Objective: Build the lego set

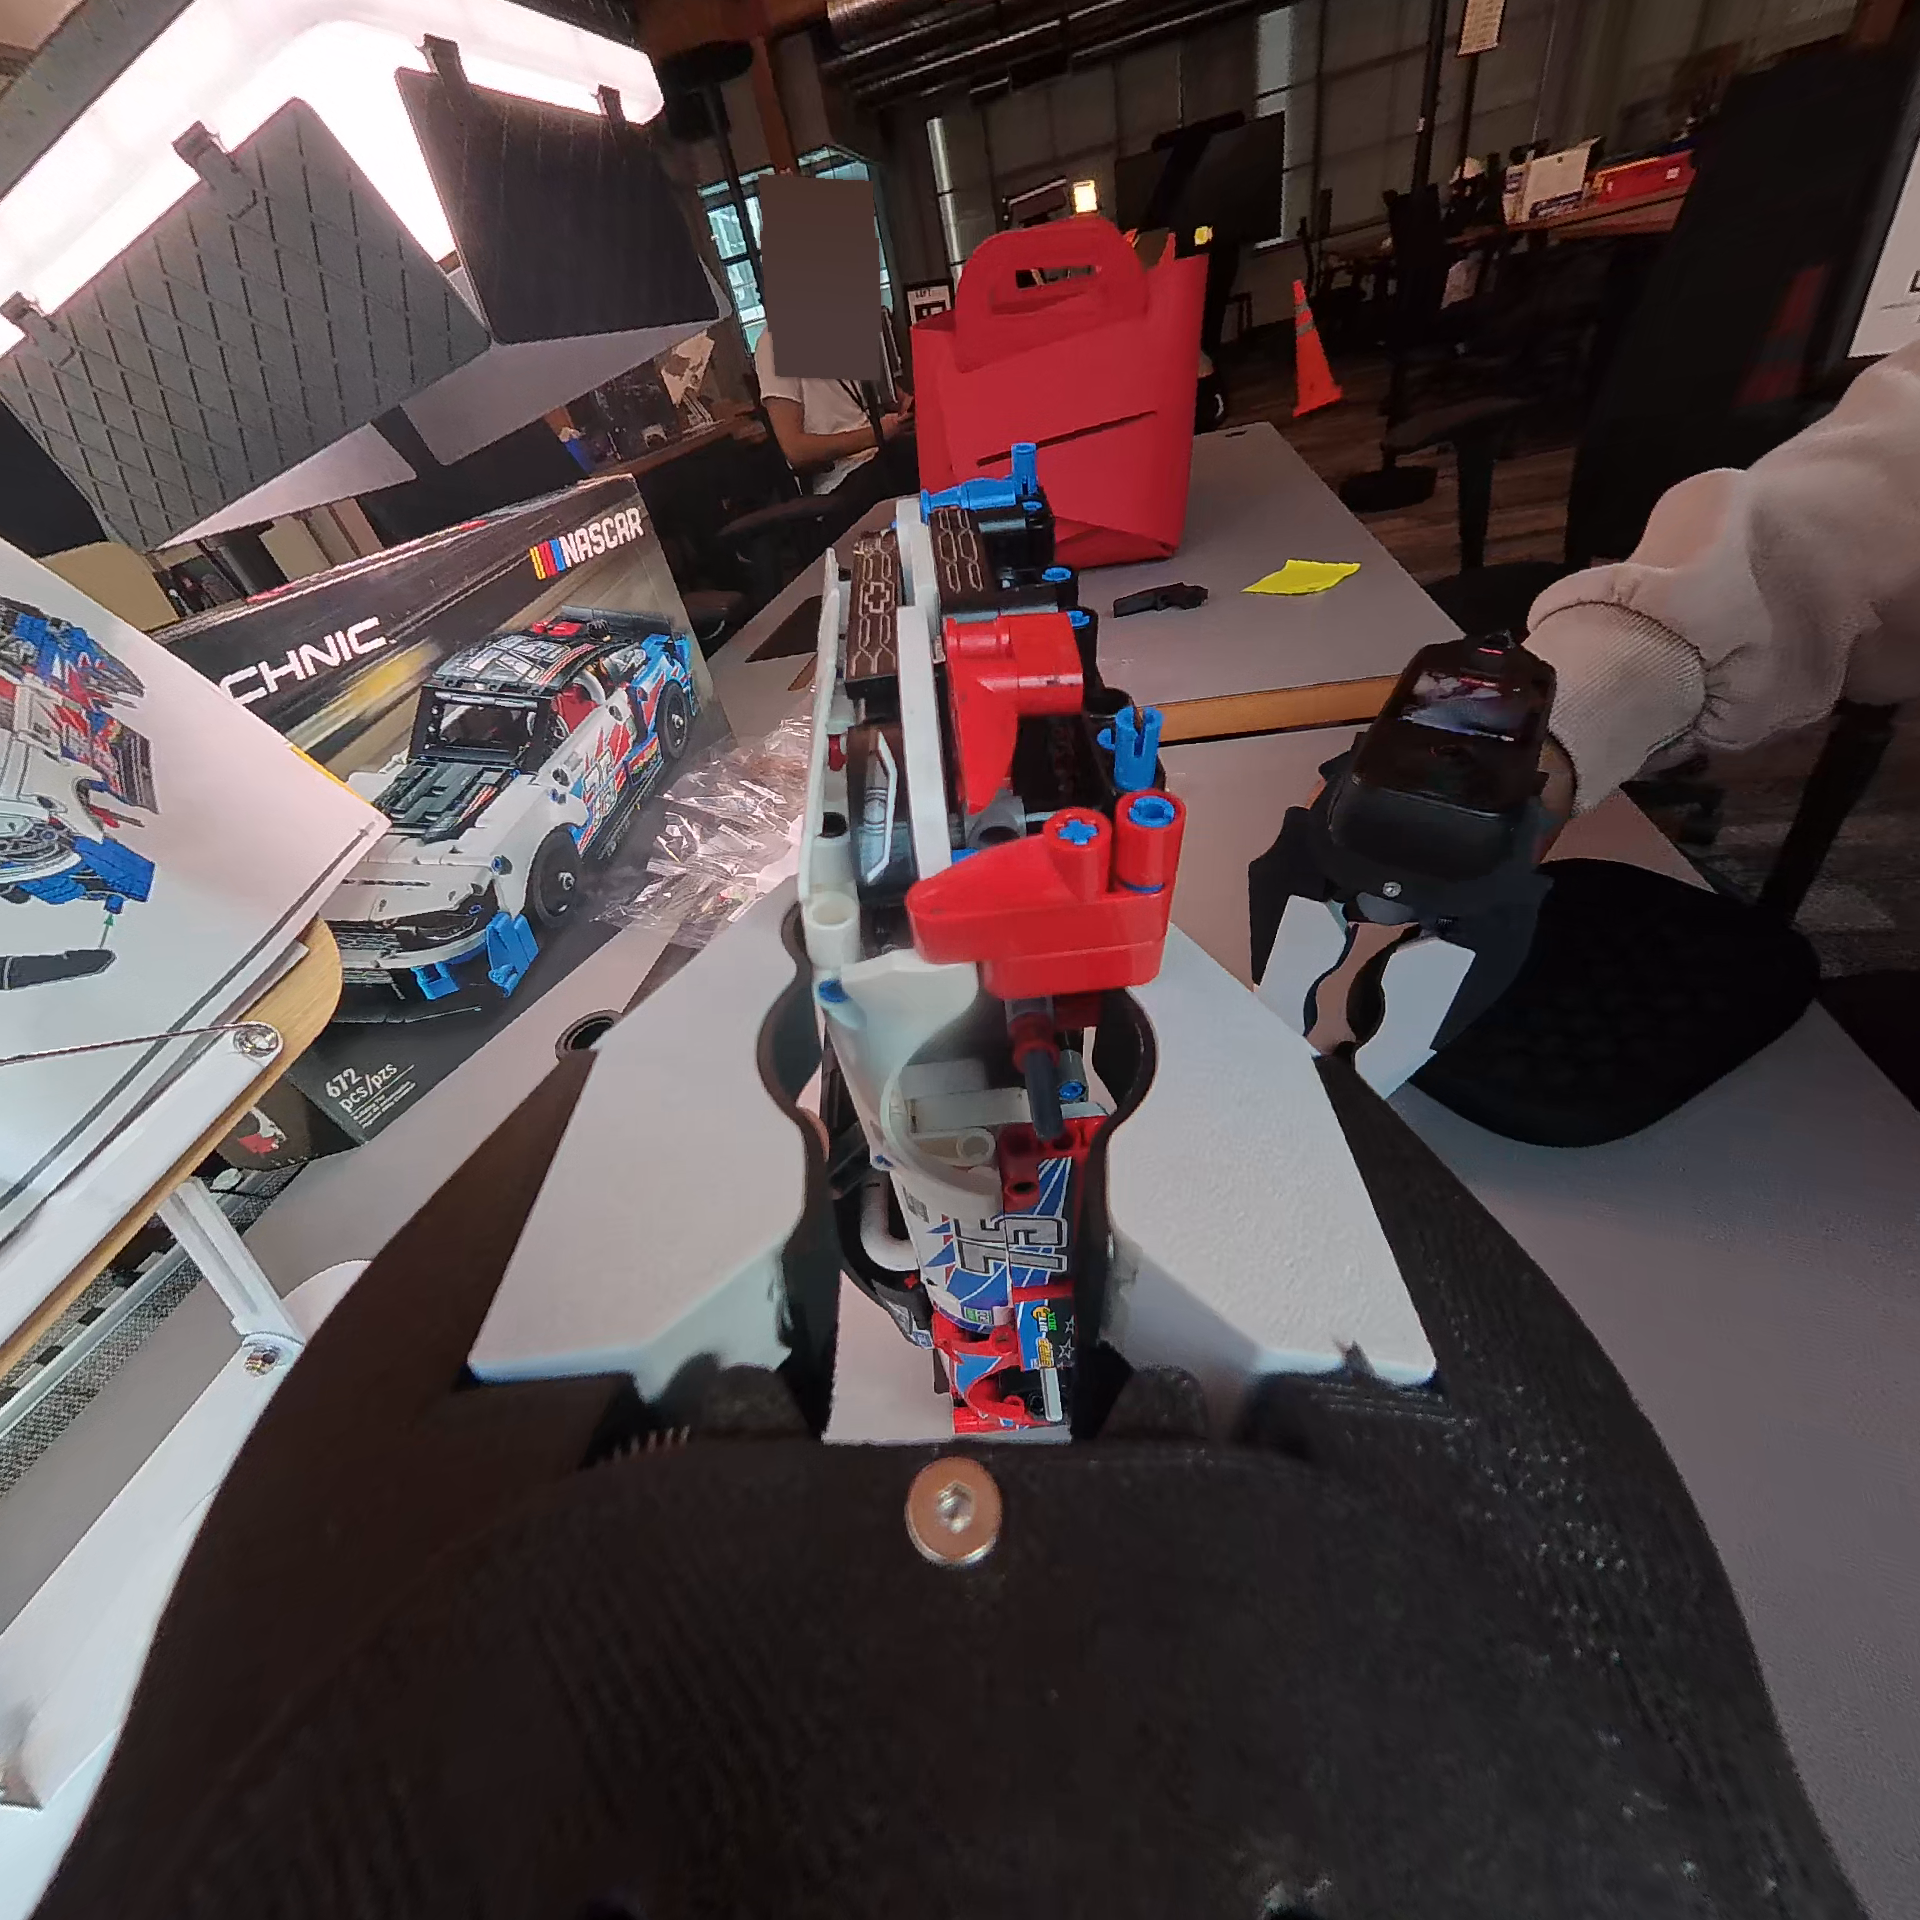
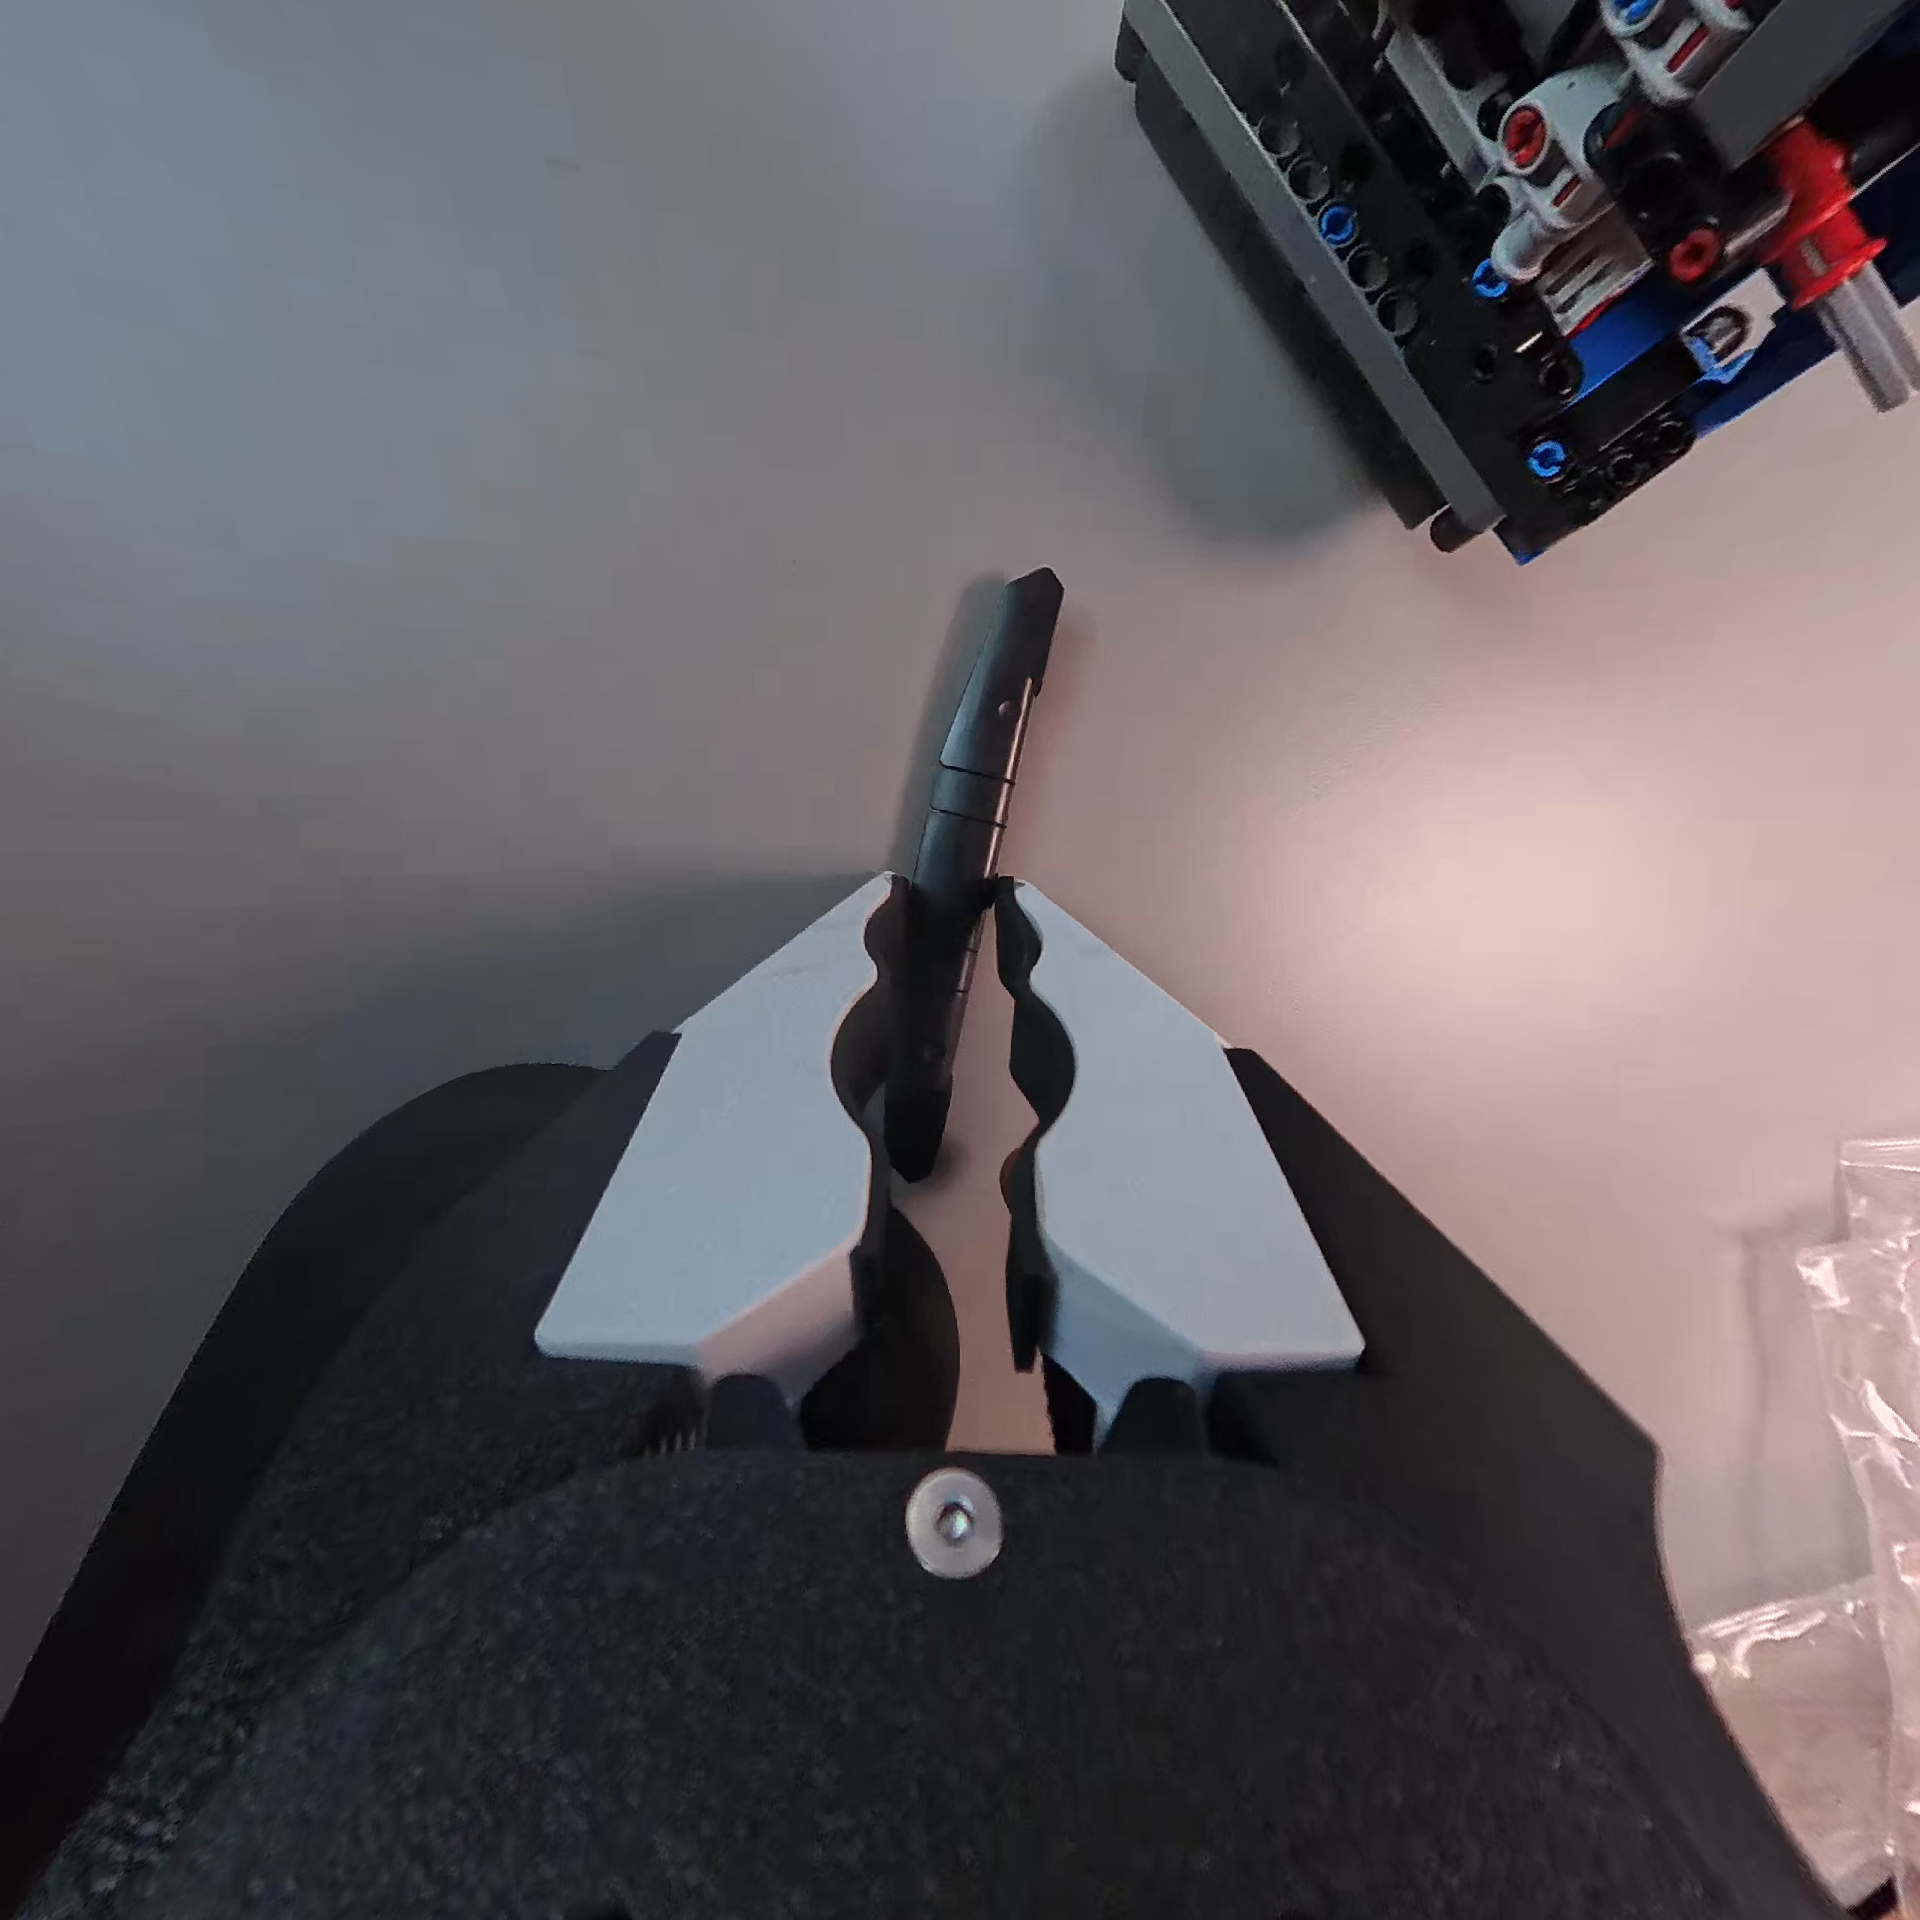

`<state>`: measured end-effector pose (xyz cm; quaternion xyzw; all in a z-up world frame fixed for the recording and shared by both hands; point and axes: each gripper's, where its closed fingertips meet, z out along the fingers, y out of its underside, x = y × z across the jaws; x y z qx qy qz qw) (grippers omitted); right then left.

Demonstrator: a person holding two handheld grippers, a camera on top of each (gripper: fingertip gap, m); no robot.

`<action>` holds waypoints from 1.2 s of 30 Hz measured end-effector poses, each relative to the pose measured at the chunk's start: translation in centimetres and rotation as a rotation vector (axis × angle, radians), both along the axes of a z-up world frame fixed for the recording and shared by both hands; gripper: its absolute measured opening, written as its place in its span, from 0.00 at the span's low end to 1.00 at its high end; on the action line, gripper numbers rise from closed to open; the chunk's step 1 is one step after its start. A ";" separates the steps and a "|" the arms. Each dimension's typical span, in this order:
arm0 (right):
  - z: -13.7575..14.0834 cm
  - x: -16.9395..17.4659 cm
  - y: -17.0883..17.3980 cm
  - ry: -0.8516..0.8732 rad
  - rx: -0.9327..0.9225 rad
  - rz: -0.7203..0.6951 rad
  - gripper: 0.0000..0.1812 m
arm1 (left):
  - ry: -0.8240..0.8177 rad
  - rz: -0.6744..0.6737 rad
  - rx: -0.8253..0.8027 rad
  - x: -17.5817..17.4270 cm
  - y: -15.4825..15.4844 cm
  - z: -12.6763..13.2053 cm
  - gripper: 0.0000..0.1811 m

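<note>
My left gripper (image 1: 977, 935) is shut on a partly built lego car (image 1: 935, 790) of white, red, black and blue parts. It holds the car on its side, above the table. The car's grey and black underside also shows at the top right of the right wrist view (image 2: 1455, 260). My right gripper (image 2: 951, 883) points down at the white table (image 2: 416, 520). Its fingertips (image 2: 1101, 1049) are closed around a long, thin black lego piece (image 2: 987, 707) that lies on the table. The right gripper also shows in the left wrist view (image 1: 1351, 997), held by a gloved hand.
The lego box (image 1: 468, 748) and an instruction booklet on a stand (image 1: 135, 790) are at the left. Empty plastic bags (image 1: 717, 821) lie by the box and at the right (image 2: 1849, 1455). A red bag (image 1: 1060, 395), a small black piece (image 1: 1158, 600) and a yellow note (image 1: 1299, 577) lie farther off. A black chair (image 1: 1621, 1018) is at the right. Spacing between my two grippers at the tips: around 25 centimetres.
</note>
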<state>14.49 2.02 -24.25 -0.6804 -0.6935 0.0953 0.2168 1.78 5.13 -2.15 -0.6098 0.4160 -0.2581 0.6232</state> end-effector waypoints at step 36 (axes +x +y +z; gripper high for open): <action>0.8 3.8 2.8 0.259 -0.921 -0.501 0.08 | -0.017 -0.007 -0.012 -0.3 0.2 0.0 0.28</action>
